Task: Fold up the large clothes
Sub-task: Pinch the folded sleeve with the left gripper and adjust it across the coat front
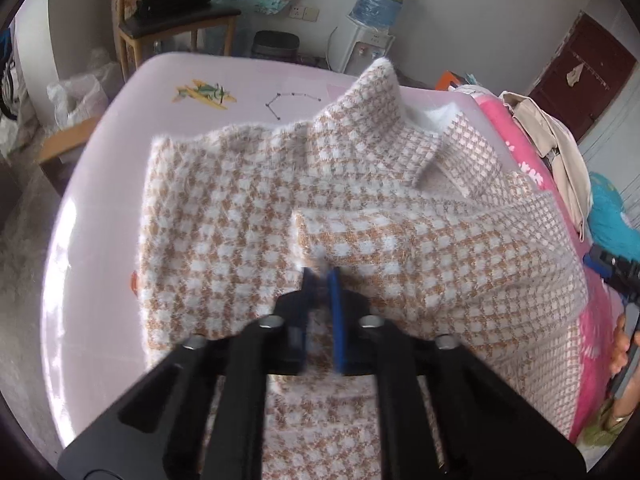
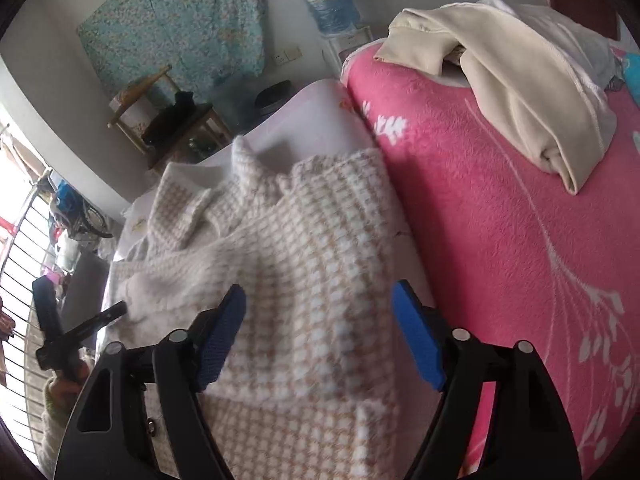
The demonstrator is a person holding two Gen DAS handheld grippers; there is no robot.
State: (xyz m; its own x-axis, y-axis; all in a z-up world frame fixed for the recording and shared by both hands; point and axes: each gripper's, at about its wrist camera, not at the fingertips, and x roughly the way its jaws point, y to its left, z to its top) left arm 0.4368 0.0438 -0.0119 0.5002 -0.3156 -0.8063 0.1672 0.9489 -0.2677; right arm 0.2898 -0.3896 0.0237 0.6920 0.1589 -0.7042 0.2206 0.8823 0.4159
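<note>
Left claw [image 1: 321,276] pressed together over the checked sweater [image 1: 240,208]; right claw [image 2: 320,308] spread above its fabric.

i stood by a pale pink table [image 1: 120,152] beside a bed with a pink blanket [image 2: 500,220]. a wooden chair [image 1: 176,28] and a water dispenser [image 1: 368,36] stood against the grey wall [image 1: 480,32]; daylight came through a barred window [image 2: 16,264].

hand-held gripper [image 2: 318,308]: black frame | blue ribbed pads | silver screws | sleeve [image 1: 604,424]: green
</note>
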